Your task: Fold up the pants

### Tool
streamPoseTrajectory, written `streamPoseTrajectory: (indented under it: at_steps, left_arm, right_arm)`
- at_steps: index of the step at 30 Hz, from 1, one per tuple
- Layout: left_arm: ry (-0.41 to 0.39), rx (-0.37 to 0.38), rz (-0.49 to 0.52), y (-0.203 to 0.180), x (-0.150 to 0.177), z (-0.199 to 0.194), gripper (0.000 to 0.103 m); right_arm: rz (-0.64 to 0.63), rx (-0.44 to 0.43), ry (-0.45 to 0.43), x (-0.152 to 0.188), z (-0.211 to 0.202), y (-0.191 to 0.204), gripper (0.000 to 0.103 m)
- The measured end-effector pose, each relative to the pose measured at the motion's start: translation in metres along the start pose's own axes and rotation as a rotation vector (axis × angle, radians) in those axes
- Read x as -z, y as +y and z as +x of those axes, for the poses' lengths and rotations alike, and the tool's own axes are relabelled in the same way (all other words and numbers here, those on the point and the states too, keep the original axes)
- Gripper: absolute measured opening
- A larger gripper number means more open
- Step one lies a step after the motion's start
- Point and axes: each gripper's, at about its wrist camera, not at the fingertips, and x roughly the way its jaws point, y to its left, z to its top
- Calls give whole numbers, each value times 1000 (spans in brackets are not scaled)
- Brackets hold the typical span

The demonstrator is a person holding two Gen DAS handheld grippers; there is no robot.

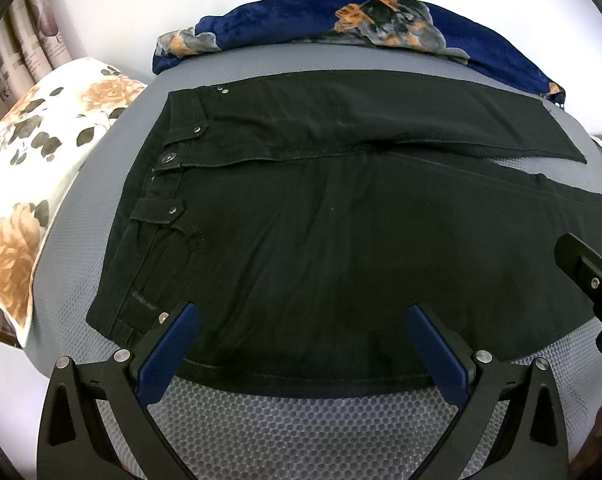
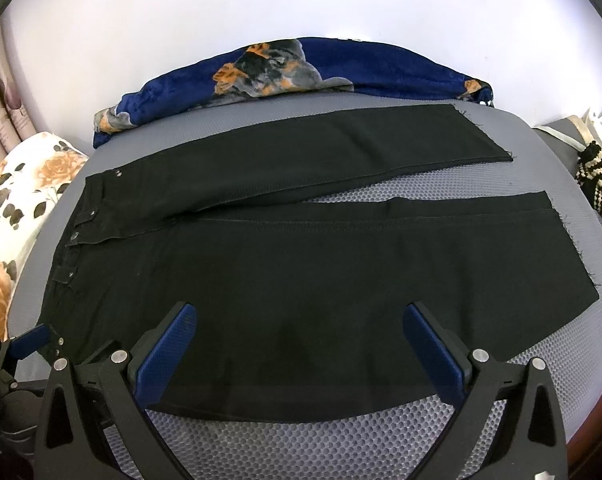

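**Left wrist and right wrist: pants laid flat, both grippers spread wide at near hem-side edge**

Left wrist view: black pants (image 1: 301,208) lie flat on a grey mesh mattress (image 1: 301,432), waistband to the left, legs running right. Waist button, rivets and belt loops visible at left. Left gripper (image 1: 303,320) has its blue-padded fingers (image 1: 169,352) spread wide, holding nothing; tips sit over the near edge of the fabric by the waist end. Contact with the cloth cannot be told. Right gripper (image 1: 589,280) enters at the right edge.

Right wrist view: pants (image 2: 285,280) show both legs; they part toward the right, with a wedge of mattress (image 2: 301,448) between them. Cut hems frayed. Right gripper (image 2: 301,320) also spread wide, empty, fingers (image 2: 437,352) over the near leg's edge. Left gripper (image 2: 33,344) seen low left beside the waistband.

Surroundings: floral pillow (image 1: 33,184) left of the mattress; blue floral blanket (image 2: 293,68) bunched along the far side; striped black-and-cream knit item (image 2: 601,188) at right.
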Motion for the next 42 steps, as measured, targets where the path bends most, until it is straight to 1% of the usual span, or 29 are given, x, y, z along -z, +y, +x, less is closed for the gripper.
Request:
streamPoseTrajectory:
  at_steps: [21,42]
  left_arm:
    - [-6,0,16,-2,-7,1,103]
    - [-23,2,8,0,-10,-3,103]
  right_arm:
    - [1,9,-11,-5,-3,0,103]
    - [-2,12,-12,-7,-4,-2,103]
